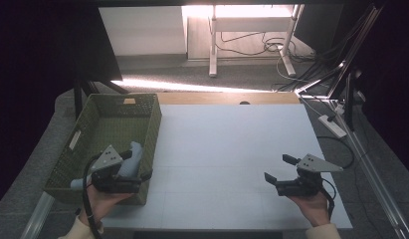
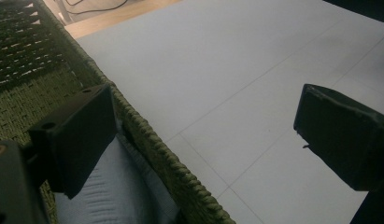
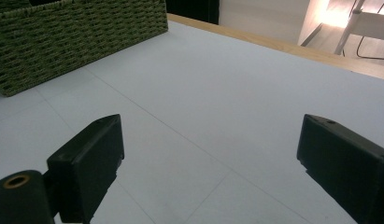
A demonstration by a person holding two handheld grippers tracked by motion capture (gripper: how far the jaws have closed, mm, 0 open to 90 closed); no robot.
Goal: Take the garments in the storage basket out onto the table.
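both grippers wide, empty; left gripper [image 1: 135,167] over woven green basket [image 1: 95,117] holding ribbed grey cloth [image 2: 110,186]

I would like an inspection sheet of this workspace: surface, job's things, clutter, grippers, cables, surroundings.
Surface: white table, faint seams, bare in the middle.
Job's things: green woven basket at the table's left edge; a light grey cloth lies inside, by its near wall.
Clutter: nothing seen.
Grippers: left gripper open above the basket's near right corner, jaws either side of its rim; right gripper open above bare table, holding nothing.
Cables: one trails from each gripper; loose cables on the floor behind.
Surroundings: white desk frame beyond, power strip at right, dark stands.
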